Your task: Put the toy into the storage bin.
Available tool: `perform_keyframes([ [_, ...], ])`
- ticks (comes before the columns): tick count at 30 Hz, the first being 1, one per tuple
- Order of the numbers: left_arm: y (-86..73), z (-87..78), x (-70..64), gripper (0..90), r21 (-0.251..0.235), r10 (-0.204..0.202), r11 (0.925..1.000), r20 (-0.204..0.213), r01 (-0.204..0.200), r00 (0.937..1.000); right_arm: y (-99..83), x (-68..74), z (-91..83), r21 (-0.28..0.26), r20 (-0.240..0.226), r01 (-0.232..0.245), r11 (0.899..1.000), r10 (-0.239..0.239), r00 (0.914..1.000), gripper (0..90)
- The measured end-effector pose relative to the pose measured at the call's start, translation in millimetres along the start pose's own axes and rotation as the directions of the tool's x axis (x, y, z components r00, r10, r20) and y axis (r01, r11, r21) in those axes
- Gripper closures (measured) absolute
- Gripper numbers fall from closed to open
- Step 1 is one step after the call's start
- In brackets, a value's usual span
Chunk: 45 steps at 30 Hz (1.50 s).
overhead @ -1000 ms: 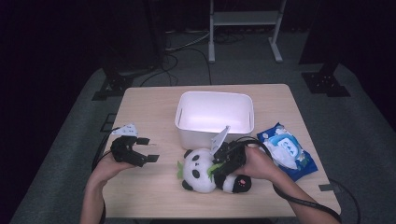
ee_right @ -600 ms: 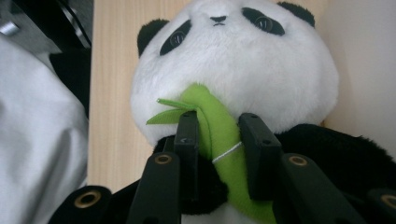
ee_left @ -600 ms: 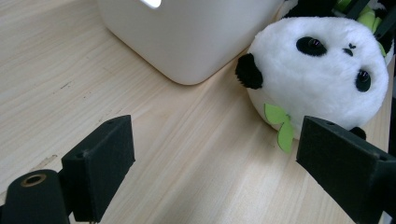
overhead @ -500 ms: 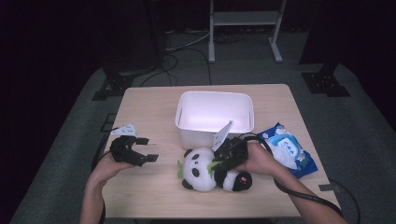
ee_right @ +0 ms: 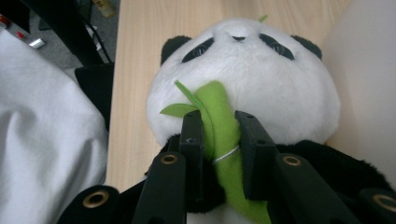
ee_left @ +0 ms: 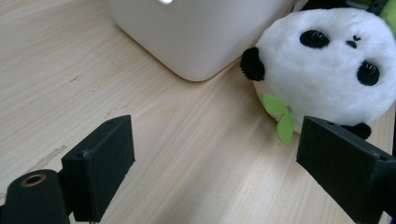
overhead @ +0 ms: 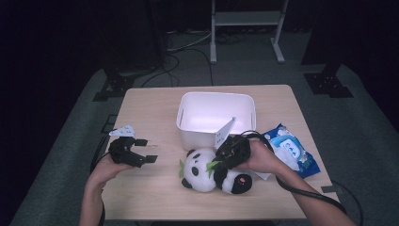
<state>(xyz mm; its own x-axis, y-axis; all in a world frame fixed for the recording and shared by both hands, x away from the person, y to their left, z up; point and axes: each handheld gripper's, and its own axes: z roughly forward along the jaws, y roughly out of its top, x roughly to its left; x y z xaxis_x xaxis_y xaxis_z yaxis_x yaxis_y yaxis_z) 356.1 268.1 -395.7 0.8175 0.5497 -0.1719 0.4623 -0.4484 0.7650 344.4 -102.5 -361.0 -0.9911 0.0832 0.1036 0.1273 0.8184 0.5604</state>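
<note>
We have the right gripper [overhead: 225, 157] down on the panda plush [overhead: 211, 170], which lies on its side on the wooden table [overhead: 150, 106], just in front of the white bin [overhead: 215, 117] and near the front edge. In the right gripper view our two black jaws are closed on the green bamboo stalk [ee_right: 219, 140] sewn to the panda's chest, one jaw on each side of the stalk, with the white face above them and a thin leaf sticking out to the left. The panda's head points toward our left side in the high view, and its black legs lie toward the right hand [overhead: 261, 157]. Our left gripper [overhead: 139, 153] rests low over the table on the left, well apart from the toy, with its jaws spread wide and nothing between them; in the left gripper view we see bare wood between the two pads, the panda's head [ee_left: 327, 70] with two small green leaves [ee_left: 280, 116] beyond the right jaw, and a rounded corner of the bin [ee_left: 196, 32] just beside the head. A blue packet of wipes [overhead: 291, 150] lies on the table to the right of our right hand, near the bin's right front corner.
</note>
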Motion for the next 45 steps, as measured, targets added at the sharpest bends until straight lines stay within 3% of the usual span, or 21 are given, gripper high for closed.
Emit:
perform_keyframes([
  [15, -2.5, -3.3, 2.7, 10.1, -0.011, -0.016, 0.9998, -0.001, 0.016, 0.9999, 14.0, 10.2, -19.0, -0.016, -0.025, 0.036, 0.999, -0.037, 0.9990, 73.6],
  [26, -4.4, -7.3, 4.0, 10.1, -0.021, -0.024, 0.9995, -0.004, 0.024, 0.9997, 27.6, 21.7, -40.7, -0.059, -0.037, 0.062, 0.996, -0.064, 0.9973, 73.6],
  [35, -8.6, -11.7, 7.7, 10.0, -0.032, -0.041, 0.9987, -0.013, 0.041, 0.9991, 49.3, 31.1, -74.7, -0.073, 0.006, 0.099, 0.992, -0.099, 0.9951, 73.5],
  [45, -13.8, -15.7, 12.4, 10.0, -0.046, -0.063, 0.9970, -0.009, 0.062, 0.9980, 73.1, 31.7, -102.0, -0.081, 0.035, 0.131, 0.988, -0.128, 0.9911, 73.4],
])
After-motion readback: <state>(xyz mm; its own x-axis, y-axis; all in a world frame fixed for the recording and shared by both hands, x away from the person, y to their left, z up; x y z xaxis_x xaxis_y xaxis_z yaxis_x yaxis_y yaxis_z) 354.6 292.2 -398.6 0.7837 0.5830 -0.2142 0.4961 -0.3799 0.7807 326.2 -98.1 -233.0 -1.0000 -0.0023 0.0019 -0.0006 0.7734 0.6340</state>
